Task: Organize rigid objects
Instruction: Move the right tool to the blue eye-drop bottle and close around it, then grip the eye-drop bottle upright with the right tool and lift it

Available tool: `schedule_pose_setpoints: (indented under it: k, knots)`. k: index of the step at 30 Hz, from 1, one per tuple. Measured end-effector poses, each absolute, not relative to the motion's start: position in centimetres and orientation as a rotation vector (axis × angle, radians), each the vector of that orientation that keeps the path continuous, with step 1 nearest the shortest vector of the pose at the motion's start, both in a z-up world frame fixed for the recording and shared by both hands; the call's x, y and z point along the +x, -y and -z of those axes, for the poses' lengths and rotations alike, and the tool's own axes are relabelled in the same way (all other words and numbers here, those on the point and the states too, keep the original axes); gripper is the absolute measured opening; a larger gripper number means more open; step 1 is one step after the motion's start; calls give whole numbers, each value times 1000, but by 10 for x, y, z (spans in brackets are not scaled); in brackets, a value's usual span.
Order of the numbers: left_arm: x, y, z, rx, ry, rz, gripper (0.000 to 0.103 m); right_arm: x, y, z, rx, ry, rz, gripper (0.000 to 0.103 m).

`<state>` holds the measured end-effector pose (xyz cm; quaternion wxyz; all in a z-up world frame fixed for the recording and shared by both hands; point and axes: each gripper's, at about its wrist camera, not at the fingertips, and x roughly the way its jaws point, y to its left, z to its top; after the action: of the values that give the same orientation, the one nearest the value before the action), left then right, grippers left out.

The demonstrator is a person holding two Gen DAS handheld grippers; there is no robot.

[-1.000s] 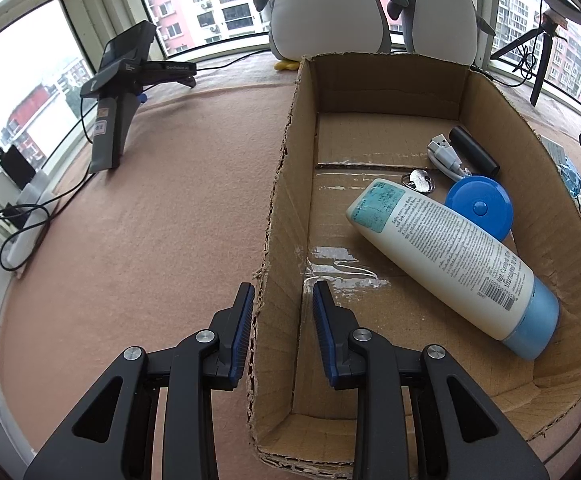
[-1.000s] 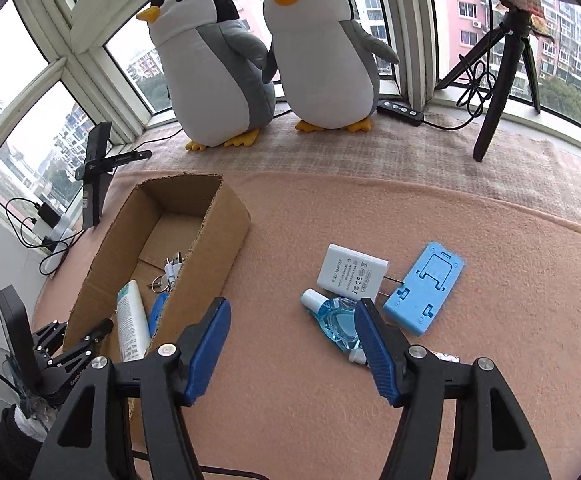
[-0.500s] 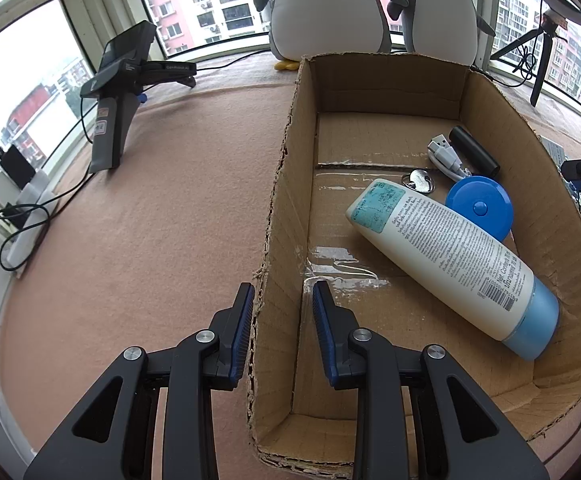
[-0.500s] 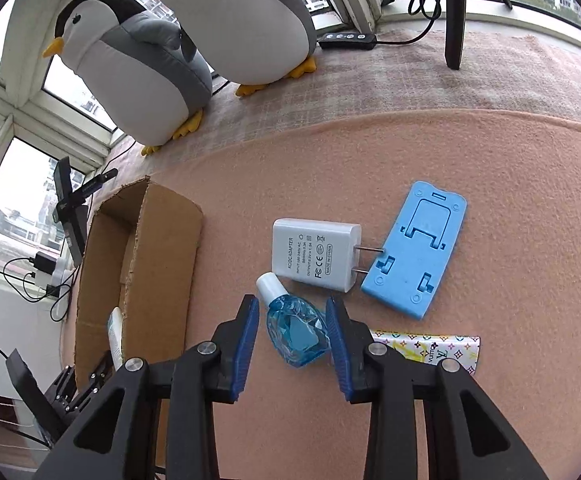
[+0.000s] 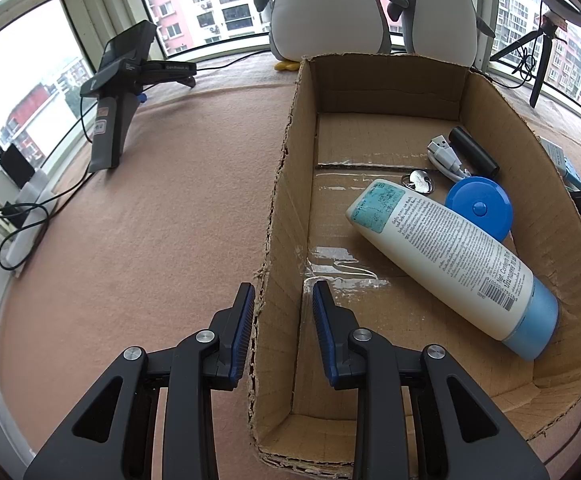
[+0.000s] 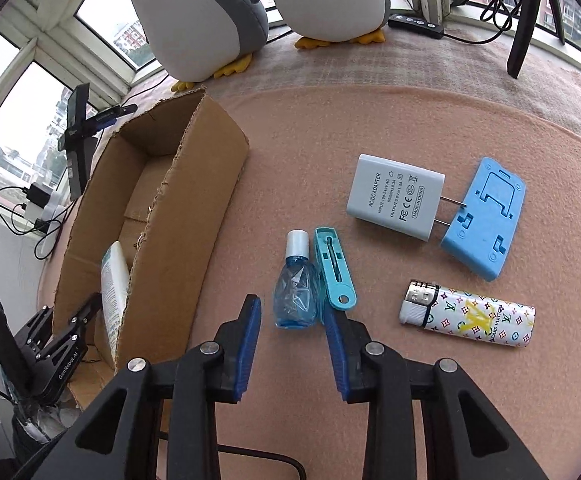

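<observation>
- Bottle: small, clear blue plastic; likely light, stiff, slick. Grip its wide body.
- My right gripper: just narrowed, pads not touching it.
- My left gripper: clamped on box wall.

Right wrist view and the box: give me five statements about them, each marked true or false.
1. The left gripper straddles the box wall. True.
2. The lighter lies in the box. False: it lies on the mat, outside.
3. The right gripper has lifted the blue bottle. False: the bottle lies on the mat ahead of its fingers, ungripped.
4. The adapter has its prongs pointing at the blue stand. True.
5. The box is empty. False: it holds a lotion tube, among other things.
</observation>
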<state>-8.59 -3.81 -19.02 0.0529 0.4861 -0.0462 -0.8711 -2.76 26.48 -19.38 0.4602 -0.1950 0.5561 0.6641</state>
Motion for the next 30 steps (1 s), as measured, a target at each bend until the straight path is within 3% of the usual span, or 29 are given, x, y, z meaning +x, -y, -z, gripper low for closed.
schedule_pose_setpoints:
  k: [23, 30]
  knots:
    - [-86, 37, 191, 1476, 133, 2650, 27, -65, -269, 179, -598, -1256, -1676, 31]
    - [-86, 37, 191, 1476, 130, 2651, 27, -53, -280, 191, -556, -1334, -1630, 31]
